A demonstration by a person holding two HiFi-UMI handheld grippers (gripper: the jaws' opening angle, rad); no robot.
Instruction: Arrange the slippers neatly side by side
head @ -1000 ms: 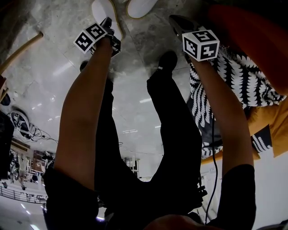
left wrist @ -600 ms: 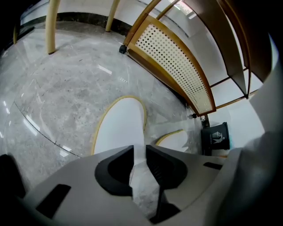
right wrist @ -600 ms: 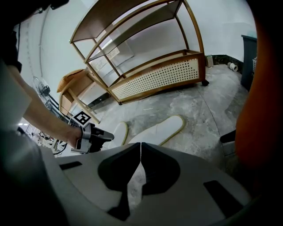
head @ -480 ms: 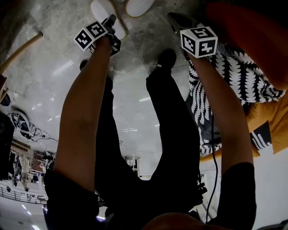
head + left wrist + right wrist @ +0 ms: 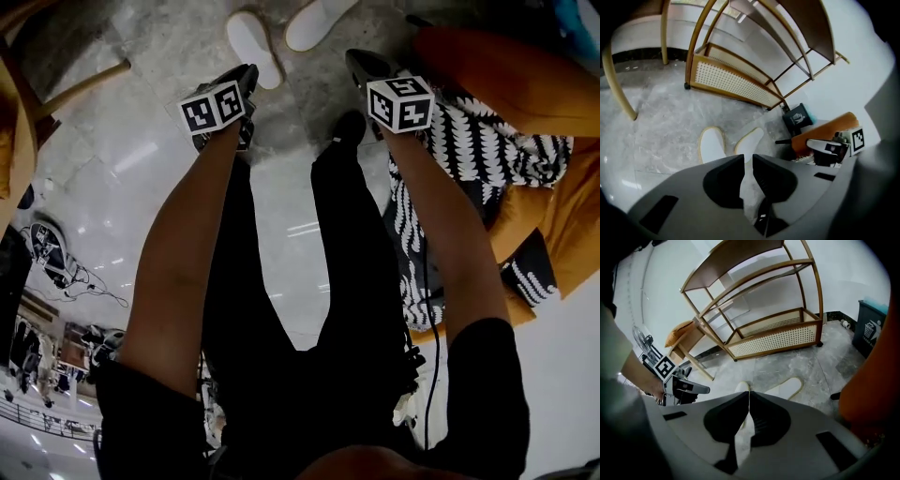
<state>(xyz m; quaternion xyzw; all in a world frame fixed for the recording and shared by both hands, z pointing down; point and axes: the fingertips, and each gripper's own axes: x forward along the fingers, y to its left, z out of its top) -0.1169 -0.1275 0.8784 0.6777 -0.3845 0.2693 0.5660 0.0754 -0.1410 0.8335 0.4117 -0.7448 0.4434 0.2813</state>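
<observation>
Two white slippers lie on the grey marble floor, soles up or flat, toes spread apart. The left slipper [image 5: 251, 47] [image 5: 711, 144] and the right slipper [image 5: 314, 17] [image 5: 750, 139] sit just beyond both grippers. My left gripper [image 5: 247, 73] [image 5: 747, 161] hovers short of them; its jaws are closing, with a narrow gap and nothing between them. My right gripper [image 5: 358, 62] [image 5: 749, 397] is shut and empty, and the slippers [image 5: 790, 387] show past its jaws.
A wooden shelf rack with a rattan base [image 5: 736, 79] [image 5: 778, 333] stands behind the slippers. An orange cushion [image 5: 506, 75] and a black-and-white patterned cloth [image 5: 487, 150] lie at the right. A dark bin [image 5: 869, 326] and a wooden chair leg [image 5: 84, 80] flank the area.
The left gripper has drawn back from the left slipper, which now lies free on the floor. The head view has shifted, so both slippers show more fully.
</observation>
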